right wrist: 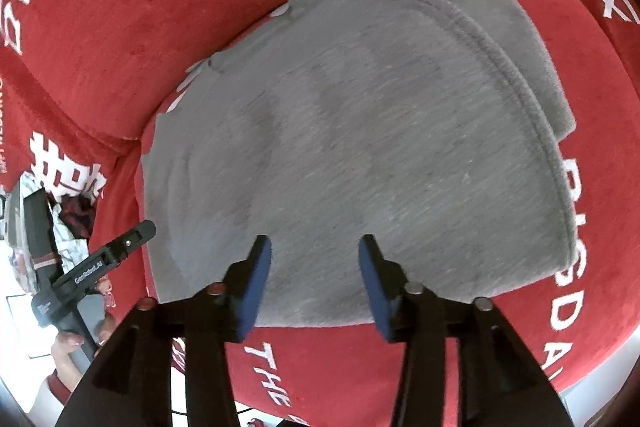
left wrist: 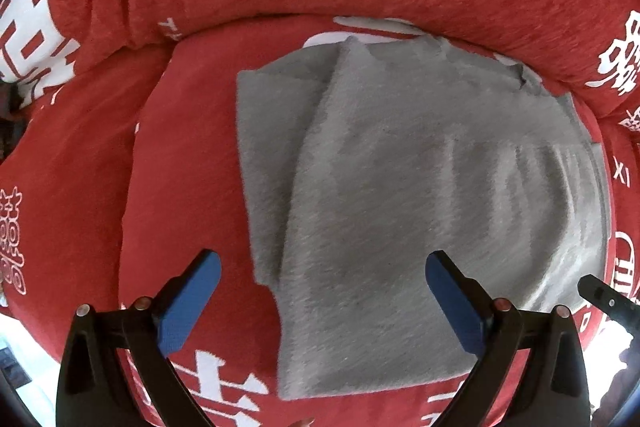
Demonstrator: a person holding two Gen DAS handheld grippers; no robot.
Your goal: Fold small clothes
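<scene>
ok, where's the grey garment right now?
The grey garment lies folded on the red cushion, centre in both wrist views, just ahead of both open tools, with neither gripping it.

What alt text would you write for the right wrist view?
A folded grey garment lies on a red cushion with white lettering. The right gripper hangs above its near edge, open and empty; the left gripper shows at left.

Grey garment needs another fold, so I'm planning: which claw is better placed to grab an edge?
Probably the right claw: it hangs open directly over the grey garment's near edge. The left claw, open wider, straddles its corner, partly over the red cover.
</scene>
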